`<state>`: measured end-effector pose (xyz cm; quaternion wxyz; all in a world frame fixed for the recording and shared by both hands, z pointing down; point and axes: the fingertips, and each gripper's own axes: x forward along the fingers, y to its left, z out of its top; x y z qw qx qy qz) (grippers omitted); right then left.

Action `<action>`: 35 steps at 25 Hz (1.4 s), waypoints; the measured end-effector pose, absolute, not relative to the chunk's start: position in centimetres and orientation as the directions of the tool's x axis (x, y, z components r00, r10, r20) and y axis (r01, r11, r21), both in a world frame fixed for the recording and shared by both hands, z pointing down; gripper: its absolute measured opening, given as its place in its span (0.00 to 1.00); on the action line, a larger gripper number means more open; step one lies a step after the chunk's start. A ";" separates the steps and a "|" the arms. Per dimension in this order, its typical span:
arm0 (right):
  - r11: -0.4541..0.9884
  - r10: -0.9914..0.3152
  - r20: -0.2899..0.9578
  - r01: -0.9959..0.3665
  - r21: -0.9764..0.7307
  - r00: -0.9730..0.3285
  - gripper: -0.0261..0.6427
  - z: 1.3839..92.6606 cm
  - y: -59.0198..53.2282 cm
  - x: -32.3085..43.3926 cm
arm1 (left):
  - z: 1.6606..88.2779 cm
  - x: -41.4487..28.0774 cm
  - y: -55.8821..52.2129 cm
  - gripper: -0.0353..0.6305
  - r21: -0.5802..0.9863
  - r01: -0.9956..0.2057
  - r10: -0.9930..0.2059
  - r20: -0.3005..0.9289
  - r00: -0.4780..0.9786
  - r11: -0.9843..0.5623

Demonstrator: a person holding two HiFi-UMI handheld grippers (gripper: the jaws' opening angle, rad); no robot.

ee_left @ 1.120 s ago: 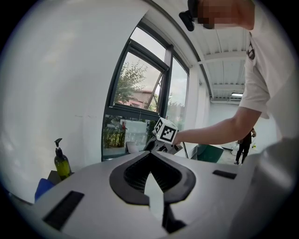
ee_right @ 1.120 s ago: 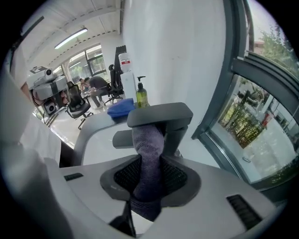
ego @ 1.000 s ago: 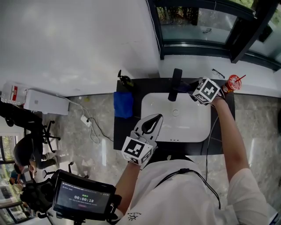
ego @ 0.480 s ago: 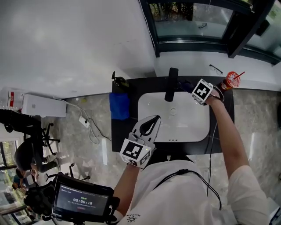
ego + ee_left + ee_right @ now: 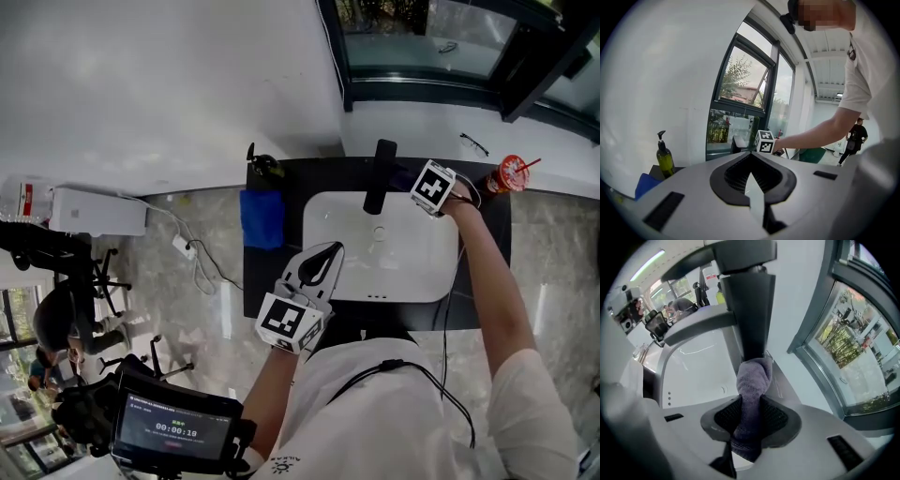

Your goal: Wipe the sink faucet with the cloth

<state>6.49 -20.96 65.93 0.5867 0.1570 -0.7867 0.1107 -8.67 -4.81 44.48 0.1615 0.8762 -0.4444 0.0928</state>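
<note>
Dark worktop (image 5: pixel 272 281) with an inset white sink (image 5: pixel 328 281), its drain (image 5: pixel 379 230) at the centre. The black faucet (image 5: pixel 379 173) stands at the middle of the back edge, with the wall and window frame close behind it. The right gripper (image 5: pixel 752 404) points steeply down just right of the faucet, its jaws pinching a grey-purple cloth (image 5: pixel 752 378) whose bunched end lies against the faucet's lower column. A red cup (image 5: pixel 511 173) holding a straw stands at the back right corner, near that hand. At the back left corner stands an olive pump bottle (image 5: pixel 265 171), with a blue cloth (image 5: pixel 262 220) along the left edge. The left gripper (image 5: pixel 321 262) hovers over the sink's front left rim, jaws pressed together on nothing, well apart from the faucet.
</note>
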 end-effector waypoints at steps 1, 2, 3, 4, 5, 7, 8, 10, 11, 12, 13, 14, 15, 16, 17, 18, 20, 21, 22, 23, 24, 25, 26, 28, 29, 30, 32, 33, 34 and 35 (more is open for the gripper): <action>0.928 -0.125 0.949 -0.373 0.008 -0.290 0.21 65.4 -20.9 6.4 | 44.5 -8.6 -4.8 0.04 0.200 -0.807 -0.748 0.306 0.590 -0.555; 0.930 -0.131 0.938 -0.367 0.005 -0.320 0.21 64.8 -20.9 6.3 | 44.6 -8.5 -4.9 0.04 0.200 -0.805 -0.746 0.304 0.593 -0.558; 0.933 -0.138 0.926 -0.359 0.003 -0.352 0.21 64.0 -20.9 6.1 | 44.6 -8.4 -4.9 0.04 0.199 -0.803 -0.744 0.302 0.596 -0.562; 0.937 -0.146 0.912 -0.349 0.003 -0.384 0.21 63.2 -20.8 5.9 | 44.6 -8.3 -5.0 0.04 0.198 -0.800 -0.742 0.300 0.599 -0.566; 0.942 -0.154 0.898 -0.336 0.007 -0.413 0.21 62.3 -20.8 5.6 | 44.5 -8.2 -5.1 0.04 0.197 -0.798 -0.740 0.298 0.603 -0.570; 0.949 -0.177 0.873 -0.313 0.029 -0.455 0.21 60.3 -20.6 5.3 | 44.4 -8.1 -5.1 0.04 0.195 -0.793 -0.737 0.293 0.609 -0.578; 0.952 -0.193 0.861 -0.303 0.047 -0.471 0.21 59.2 -20.6 5.3 | 44.3 -8.0 -5.1 0.04 0.194 -0.790 -0.735 0.290 0.612 -0.582; 0.954 -0.228 0.833 -0.289 0.086 -0.505 0.21 56.6 -20.8 5.2 | 44.0 -7.7 -5.2 0.04 0.193 -0.784 -0.730 0.285 0.621 -0.591; 0.953 -0.245 0.815 -0.285 0.102 -0.525 0.21 55.2 -20.9 5.3 | 43.9 -7.5 -5.3 0.04 0.192 -0.780 -0.728 0.283 0.625 -0.595; 0.951 -0.262 0.794 -0.287 0.116 -0.549 0.21 53.9 -21.0 5.4 | 43.8 -7.3 -5.3 0.04 0.192 -0.777 -0.725 0.282 0.628 -0.599; 0.947 -0.279 0.770 -0.297 0.122 -0.574 0.21 52.5 -21.3 5.5 | 43.7 -7.1 -5.3 0.04 0.193 -0.775 -0.723 0.281 0.632 -0.602; 0.941 -0.296 0.745 -0.315 0.121 -0.598 0.21 51.4 -21.5 5.7 | 43.7 -7.0 -5.3 0.04 0.193 -0.772 -0.721 0.279 0.635 -0.605; 0.933 -0.313 0.723 -0.342 0.113 -0.615 0.21 50.6 -21.9 6.1 | 43.6 -6.9 -5.3 0.04 0.193 -0.770 -0.720 0.277 0.637 -0.608; 0.922 -0.330 0.711 -0.373 0.102 -0.621 0.21 50.2 -22.3 6.5 | 43.6 -6.9 -5.3 0.04 0.193 -0.770 -0.719 0.275 0.638 -0.609; 0.910 -0.344 0.713 -0.404 0.092 -0.612 0.21 50.5 -22.7 7.2 | 43.6 -6.9 -5.3 0.04 0.194 -0.769 -0.719 0.276 0.638 -0.609; 0.898 -0.352 0.729 -0.430 0.088 -0.587 0.21 51.4 -23.0 7.9 | 43.7 -6.9 -5.2 0.04 0.194 -0.770 -0.719 0.277 0.637 -0.608; 0.885 -0.346 0.789 -0.456 0.094 -0.507 0.21 54.4 -23.1 9.0 | 43.8 -7.2 -5.1 0.04 0.194 -0.773 -0.720 0.282 0.634 -0.604; 0.884 -0.331 0.824 -0.456 0.102 -0.459 0.21 56.2 -22.8 9.4 | 43.9 -7.4 -5.0 0.04 0.195 -0.775 -0.722 0.285 0.631 -0.601; 0.886 -0.315 0.855 -0.450 0.110 -0.412 0.21 57.9 -22.3 9.5 | 43.9 -7.7 -4.8 0.04 0.195 -0.778 -0.724 0.288 0.627 -0.597; 0.890 -0.300 0.879 -0.440 0.119 -0.370 0.21 59.4 -21.9 9.4 | 44.0 -7.9 -4.7 0.04 0.194 -0.781 -0.725 0.291 0.624 -0.594; 0.895 -0.285 0.897 -0.428 0.123 -0.339 0.21 60.8 -21.5 9.2 | 44.1 -8.1 -4.6 0.04 0.194 -0.784 -0.727 0.294 0.620 -0.590; 0.901 -0.262 0.911 -0.419 0.113 -0.319 0.21 62.1 -21.0 8.8 | 44.2 -8.3 -4.5 0.04 0.192 -0.787 -0.730 0.297 0.616 -0.586; 0.906 -0.234 0.922 -0.413 0.091 -0.309 0.21 63.5 -20.6 8.3 | 44.3 -8.5 -4.5 0.04 0.190 -0.791 -0.733 0.299 0.611 -0.582; 0.914 -0.208 0.931 -0.399 0.075 -0.300 0.21 65.1 -20.4 7.3 | 44.4 -8.9 -4.5 0.04 0.186 -0.798 -0.739 0.303 0.601 -0.573; 0.916 -0.215 0.929 -0.391 0.085 -0.300 0.21 65.3 -20.7 6.8 | 44.5 -9.1 -4.5 0.04 0.185 -0.801 -0.742 0.304 0.597 -0.569; 0.917 -0.222 0.927 -0.387 0.094 -0.303 0.21 65.3 -21.0 6.3 | 44.5 -9.3 -4.5 0.04 0.184 -0.804 -0.745 0.304 0.593 -0.565; 0.921 -0.234 0.918 -0.376 0.103 -0.322 0.21 64.8 -21.5 5.6 | 44.6 -9.6 -4.5 0.04 0.183 -0.807 -0.749 0.302 0.589 -0.561; 0.924 -0.239 0.912 -0.367 0.108 -0.335 0.21 64.3 -21.6 5.4 | 44.6 -9.7 -4.4 0.04 0.183 -0.808 -0.750 0.301 0.588 -0.560; 0.927 -0.245 0.906 -0.356 0.116 -0.344 0.21 63.7 -21.7 5.3 | 44.6 -9.7 -4.4 0.04 0.183 -0.808 -0.751 0.300 0.588 -0.560; 0.932 -0.251 0.901 -0.339 0.127 -0.353 0.21 63.0 -21.8 5.3 | 44.6 -9.8 -4.4 0.04 0.183 -0.808 -0.751 0.298 0.589 -0.561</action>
